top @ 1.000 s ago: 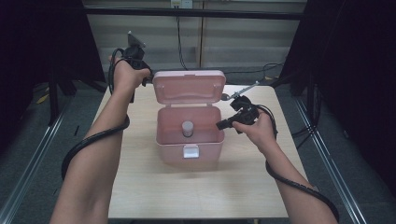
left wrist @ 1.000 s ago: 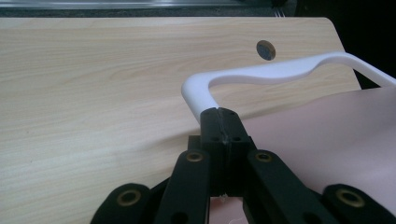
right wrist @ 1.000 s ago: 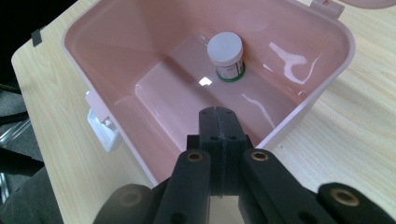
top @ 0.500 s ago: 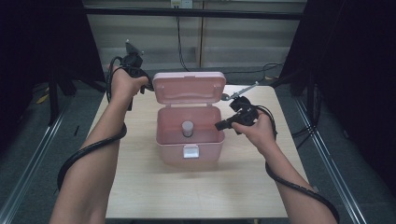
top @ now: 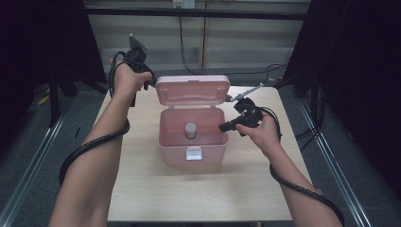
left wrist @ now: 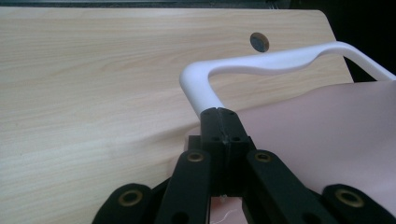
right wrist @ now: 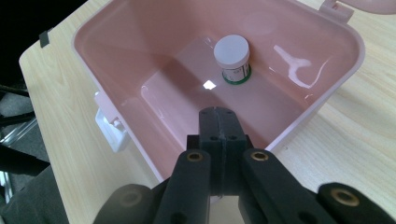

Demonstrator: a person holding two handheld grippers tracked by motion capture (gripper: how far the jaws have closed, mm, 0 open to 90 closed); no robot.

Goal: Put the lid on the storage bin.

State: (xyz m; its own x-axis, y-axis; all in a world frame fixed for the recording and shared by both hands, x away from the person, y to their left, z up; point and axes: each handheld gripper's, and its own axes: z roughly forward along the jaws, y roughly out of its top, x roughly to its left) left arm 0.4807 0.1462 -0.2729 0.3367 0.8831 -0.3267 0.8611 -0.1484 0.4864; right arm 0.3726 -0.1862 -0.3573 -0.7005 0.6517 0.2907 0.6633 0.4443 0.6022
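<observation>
**Jar in open pink box, both grippers closed and empty**

Jar [top: 190, 130] stands upright, white cap up, on the floor of the pink box [top: 165, 137], toward the box's 12 o'clock wall. Box sits mid-table [top: 142, 198] with its lid [top: 193, 90] swung up and back.

Left gripper [top: 142, 80] is at 10 o'clock from the box, off the lid's back left corner. In the left gripper view its jaws are pressed together with nothing between them, tips just at the lid's white carry handle [left wrist: 261, 63]. Can't tell whether they touch it.

Right gripper [top: 226, 126] sits at 3 o'clock from the box, at the rim. In the right gripper view its jaws are also pressed together and empty, tips hanging over the rim and pointing into the cavity.

Key relation: from the right jaws the jar [right wrist: 232, 58] lies straight ahead and lower, at 12 o'clock in that view, well apart from the tips. Long axis is vertical. Right hand is clearly nearer.

My read: the right gripper takes the pick. It needs to open before going down, and the near wall leaves little room.
</observation>
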